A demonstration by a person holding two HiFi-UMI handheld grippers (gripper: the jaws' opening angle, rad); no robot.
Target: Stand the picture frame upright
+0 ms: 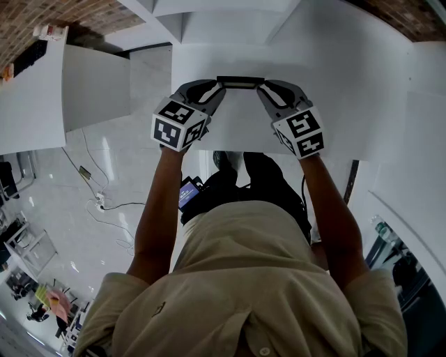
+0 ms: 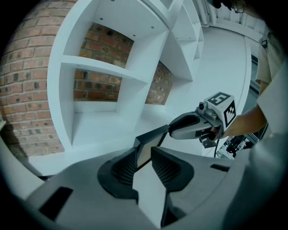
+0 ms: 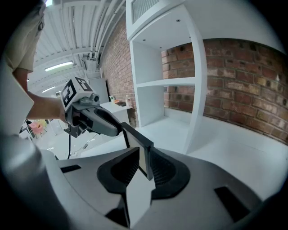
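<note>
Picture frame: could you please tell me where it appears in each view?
Head view: picture frame top centre, between left gripper and right gripper.
Left gripper view: picture frame centre, clamped in the jaws.
Right gripper view: picture frame centre, clamped in the jaws.
Shared landmark: brick wall.

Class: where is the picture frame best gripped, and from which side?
Grip the picture frame by its thin side edges, one gripper from each side: the left gripper and right gripper do so, since the flat rim fits between pads.
</note>
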